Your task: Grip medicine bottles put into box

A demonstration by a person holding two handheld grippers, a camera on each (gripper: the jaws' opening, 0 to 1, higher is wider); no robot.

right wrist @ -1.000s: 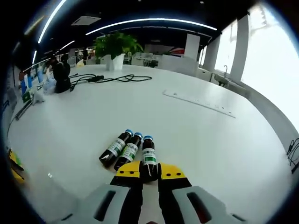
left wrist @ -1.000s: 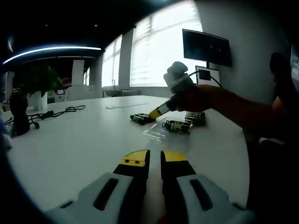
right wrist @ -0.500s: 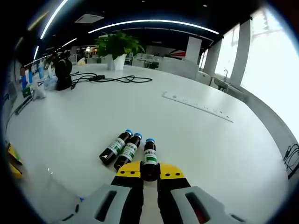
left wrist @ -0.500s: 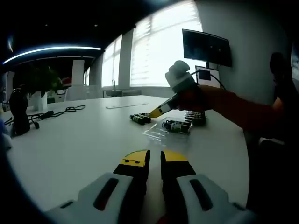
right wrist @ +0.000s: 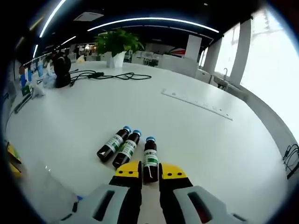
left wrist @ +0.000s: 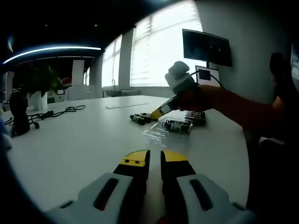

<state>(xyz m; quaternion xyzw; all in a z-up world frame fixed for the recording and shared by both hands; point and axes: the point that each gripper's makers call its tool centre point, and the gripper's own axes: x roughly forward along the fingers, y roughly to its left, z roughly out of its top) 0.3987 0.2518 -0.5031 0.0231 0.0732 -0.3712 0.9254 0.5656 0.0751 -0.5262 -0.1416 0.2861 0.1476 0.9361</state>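
Note:
Three dark medicine bottles with green labels and blue caps lie on the white table (right wrist: 196, 140). Two of them (right wrist: 119, 146) rest side by side. The third bottle (right wrist: 149, 157) sits with its base between the jaws of my right gripper (right wrist: 149, 170), which is shut on it. In the left gripper view the right gripper (left wrist: 157, 112) reaches in from the right, held by a hand in a red sleeve, over the loose bottles (left wrist: 139, 118). Several more bottles (left wrist: 177, 126) lie in a clear plastic box (left wrist: 159, 134). My left gripper (left wrist: 154, 160) is shut on nothing, low over the table.
A potted plant (right wrist: 114, 44), black cables (right wrist: 110, 77) and a dark object (right wrist: 60, 71) stand at the table's far side. A long flat strip (right wrist: 196, 102) lies beyond the bottles. A wall monitor (left wrist: 206, 47) hangs behind the box.
The right gripper's view has shifted a little, and the held bottle now sits slightly apart from the other two. The left gripper has not moved.

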